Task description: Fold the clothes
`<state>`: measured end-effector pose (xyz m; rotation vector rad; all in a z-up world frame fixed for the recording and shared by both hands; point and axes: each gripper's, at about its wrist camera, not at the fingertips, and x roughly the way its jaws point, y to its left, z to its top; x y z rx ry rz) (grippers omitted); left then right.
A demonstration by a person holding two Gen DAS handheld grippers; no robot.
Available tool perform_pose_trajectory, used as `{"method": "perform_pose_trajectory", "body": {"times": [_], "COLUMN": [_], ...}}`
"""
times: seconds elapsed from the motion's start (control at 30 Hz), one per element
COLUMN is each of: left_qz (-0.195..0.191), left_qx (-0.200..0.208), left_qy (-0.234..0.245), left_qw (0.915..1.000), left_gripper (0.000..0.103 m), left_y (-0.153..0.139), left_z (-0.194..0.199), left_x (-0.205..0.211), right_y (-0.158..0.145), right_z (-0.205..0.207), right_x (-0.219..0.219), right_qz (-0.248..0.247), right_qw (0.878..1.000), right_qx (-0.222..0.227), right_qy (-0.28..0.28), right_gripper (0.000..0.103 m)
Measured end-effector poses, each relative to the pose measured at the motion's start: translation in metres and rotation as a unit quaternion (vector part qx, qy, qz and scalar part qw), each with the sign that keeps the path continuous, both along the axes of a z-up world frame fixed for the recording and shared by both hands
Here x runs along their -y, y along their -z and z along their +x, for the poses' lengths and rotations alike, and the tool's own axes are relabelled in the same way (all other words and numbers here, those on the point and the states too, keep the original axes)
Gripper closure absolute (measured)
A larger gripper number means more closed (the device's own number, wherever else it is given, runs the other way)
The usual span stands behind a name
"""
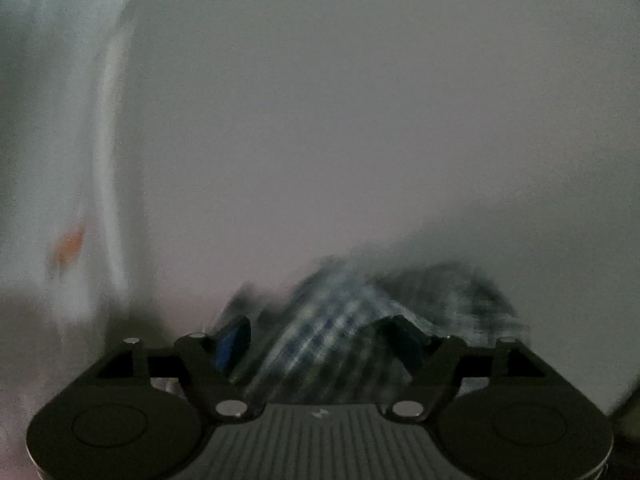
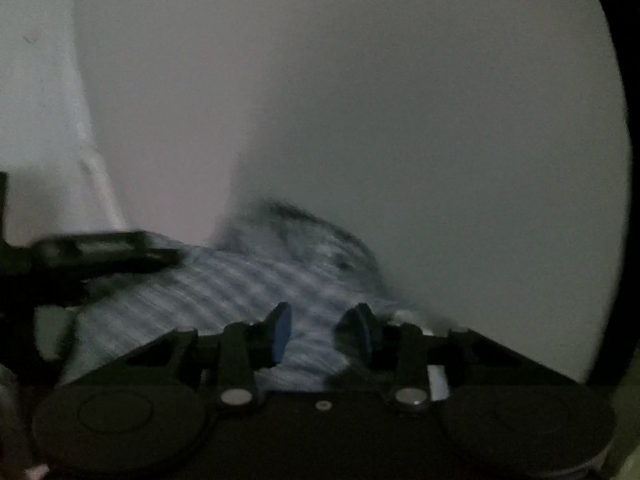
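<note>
Left gripper (image 1: 320, 340) jaws wide; striped cloth (image 2: 224, 292) bunched, axis unclear.

We find no legible text, label, brand or number in either wrist view. Both frames are dim and motion-blurred. One small pale mark sits on the left gripper's (image 1: 320, 340) ribbed body, unreadable.

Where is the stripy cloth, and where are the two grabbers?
Cloth (image 2: 224, 292): right wrist view, on its blue-and-white striped middle.
Left gripper (image 1: 320, 340): left wrist view, midway between its wide-apart fingertips, over the cloth.
Right gripper (image 2: 322, 326): right wrist view, midway between its fingertips.
</note>
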<state>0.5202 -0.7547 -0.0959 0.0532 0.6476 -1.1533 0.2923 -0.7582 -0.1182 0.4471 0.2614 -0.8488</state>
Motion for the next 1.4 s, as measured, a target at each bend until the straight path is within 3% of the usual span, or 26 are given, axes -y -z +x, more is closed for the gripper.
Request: {"method": "perform_pose_trajectory", "body": {"times": [0.07,0.1,0.3,0.37,0.43,0.53,0.63,0.7,0.8,0.87,0.97,1.13,1.33,1.4], "left_qz": [-0.025,-0.027,-0.003,-0.03,-0.058,-0.086,-0.109,-0.121,-0.162,-0.164,-0.111,-0.119,-0.079,-0.061], "left_qx": [-0.07,-0.072,-0.008,0.039,0.082,0.103,0.113,0.133,0.181,0.207,0.196,0.172,0.149,0.136], "left_qy": [-0.004,-0.003,-0.003,-0.022,-0.029,-0.024,-0.046,-0.086,-0.14,-0.172,-0.233,-0.348,-0.415,-0.428], "left_qw": [0.9972,0.9971,1.0,0.9985,0.9946,0.9907,0.9866,0.9799,0.9599,0.949,0.946,0.914,0.8939,0.8912], "left_gripper": [0.02,0.019,0.011,0.008,0.002,0.0,0.0,0.0,0.0,0.0,0.0,0.0,0.0,0.0], "left_y": [0.014,0.014,0.006,-0.006,-0.02,-0.038,-0.063,-0.075,-0.085,-0.088,-0.09,-0.068,-0.061,-0.06], "left_z": [0.019,0.021,0.004,-0.009,-0.028,-0.053,-0.085,-0.115,-0.172,-0.208,-0.248,-0.305,-0.373,-0.39], "left_x": [-0.006,-0.007,-0.006,-0.017,-0.04,-0.086,-0.143,-0.186,-0.257,-0.298,-0.344,-0.422,-0.505,-0.529], "right_y": [0.009,0.008,0.002,-0.009,-0.015,-0.03,-0.047,-0.06,-0.076,-0.084,-0.093,-0.101,-0.105,-0.102], "right_z": [0.001,0.002,0.007,-0.003,-0.014,-0.04,-0.053,-0.071,-0.082,-0.089,-0.098,-0.125,-0.151,-0.159], "right_x": [0.004,0.005,0.006,0.005,0.006,0.0,-0.014,-0.04,-0.071,-0.091,-0.12,-0.18,-0.273,-0.303], "right_qz": [-0.011,-0.024,-0.024,-0.036,-0.054,-0.082,-0.123,-0.154,-0.201,-0.221,-0.216,-0.178,-0.162,-0.152], "right_qw": [1.0,0.999,0.998,0.998,0.997,0.996,0.991,0.985,0.975,0.967,0.958,0.943,0.922,0.914], "right_qx": [-0.024,-0.039,-0.056,-0.053,-0.053,-0.019,0.006,0.021,0.037,0.05,0.078,0.121,0.116,0.099], "right_qy": [0.009,0.007,0.003,-0.002,0.007,-0.014,-0.048,-0.068,-0.088,-0.119,-0.173,-0.255,-0.333,-0.363], "right_gripper": [0.068,0.067,0.056,0.043,0.015,0.004,0.001,0.001,0.0,0.0,0.0,0.0,0.0,0.0]}}
